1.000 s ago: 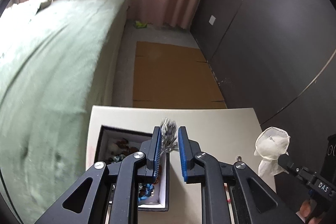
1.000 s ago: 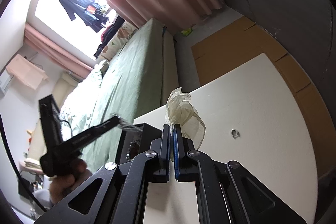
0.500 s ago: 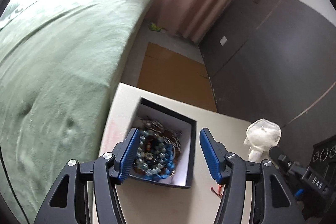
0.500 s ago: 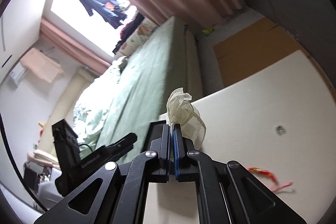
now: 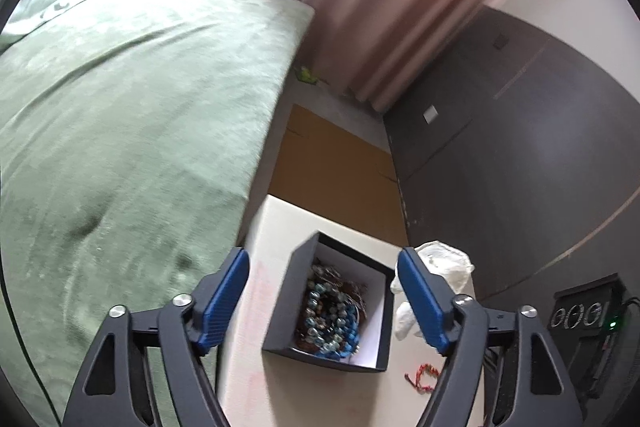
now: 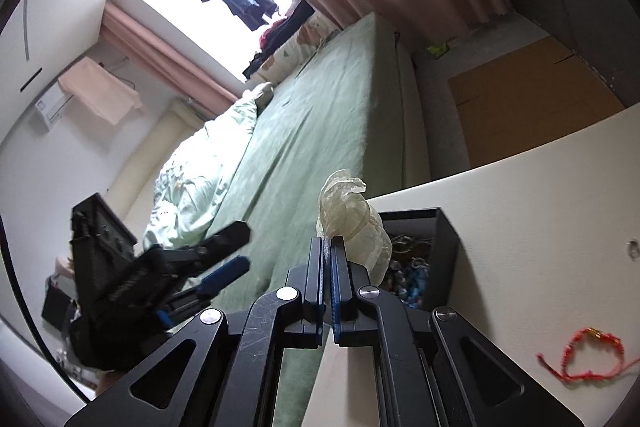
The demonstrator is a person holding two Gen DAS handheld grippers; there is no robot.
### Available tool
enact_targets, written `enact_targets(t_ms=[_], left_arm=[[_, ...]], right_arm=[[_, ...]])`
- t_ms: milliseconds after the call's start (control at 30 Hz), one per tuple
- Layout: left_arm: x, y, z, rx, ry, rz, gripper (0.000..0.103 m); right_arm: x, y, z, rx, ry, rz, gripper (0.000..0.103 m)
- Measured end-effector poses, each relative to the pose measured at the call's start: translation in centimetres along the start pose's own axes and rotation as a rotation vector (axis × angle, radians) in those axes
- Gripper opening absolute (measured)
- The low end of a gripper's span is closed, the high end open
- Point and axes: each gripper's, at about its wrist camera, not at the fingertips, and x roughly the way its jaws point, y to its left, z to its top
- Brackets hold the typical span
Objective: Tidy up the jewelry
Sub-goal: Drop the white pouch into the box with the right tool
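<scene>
Progress judged as well advanced but incomplete. Black box [image 5: 332, 311] standing open on the pale table [image 5: 256, 383], holding a heap of beaded pieces [image 5: 332, 311], blue and brown, piled toward one side of the white interior. Left gripper [image 5: 322, 301] poised above and in front of the box, jaws opening, nothing between the blue pads [image 5: 224, 297]; no contact with box or beads seen. Right gripper [image 6: 327, 283] clamped tight on the gathered neck of a sheer pouch [image 6: 352, 223], the bag standing up past the fingertips, just beside the box rim. Pouch contents not discernible. Outstanding on the table: a red string bracelet [image 6: 586, 357] lying loose near the box's front corner, apart from it, and a small metal ring [image 6: 633, 247] farther out, well clear of everything. Both presumed still to be stowed; pouch placement likewise pending. No lid in view.
</scene>
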Motion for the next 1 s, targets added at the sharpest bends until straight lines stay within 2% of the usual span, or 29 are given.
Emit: enact_targets(t_ms=[33, 100, 133, 167, 233, 333, 400, 467, 567, 733, 1000], left_arm=[[0.0, 0.1, 0.1, -0.006, -0.001, -0.002, 0.079], [0.1, 0.3, 0.2, -0.014, 0.0, -0.007, 0.079], [0.0, 0.2, 0.2, -0.012, -0.001, -0.005, 0.079], [0.1, 0.1, 0.2, -0.008, -0.003, -0.002, 0.079], [0.3, -0.1, 0.1, -0.004, -0.004, 0.0, 0.079], [0.8, -0.8, -0.3, 0.005, 0.002, 0.001, 0.079], [1.1, -1.6, -0.7, 0.02, 0.01, 0.001, 0.081], [1.4, -2.6, -1.2, 0.049, 0.022, -0.009, 0.085], [1.6, -4.0, -1.8, 0.081, 0.035, -0.032, 0.087], [2.4, -6.8, -3.5, 0.154, 0.08, -0.059, 0.087], [4.2, -10.4, -6.8, 0.264, 0.142, -0.052, 0.087]], right_arm=[[0.4, -0.1, 0.2, 0.001, 0.004, -0.011, 0.005], [1.1, -0.6, 0.3, 0.004, 0.022, -0.052, 0.016], [1.5, -1.2, 0.2, 0.008, 0.049, -0.09, 0.035], [1.6, -1.5, 0.1, 0.011, 0.052, -0.118, 0.046], [1.0, -1.9, 0.0, 0.013, 0.037, -0.155, 0.047], [-0.7, -2.8, 0.3, 0.035, 0.03, -0.157, 0.048], [-2.1, -3.2, 0.2, 0.041, 0.012, -0.179, 0.055], [-4.2, -4.0, 0.3, 0.055, -0.02, -0.224, 0.066], [-6.9, -5.2, 0.4, 0.087, -0.047, -0.259, 0.067], [-10.2, -7.7, 0.2, 0.158, -0.033, -0.327, 0.067], [-13.5, -10.6, 0.1, 0.224, 0.005, -0.405, 0.067]])
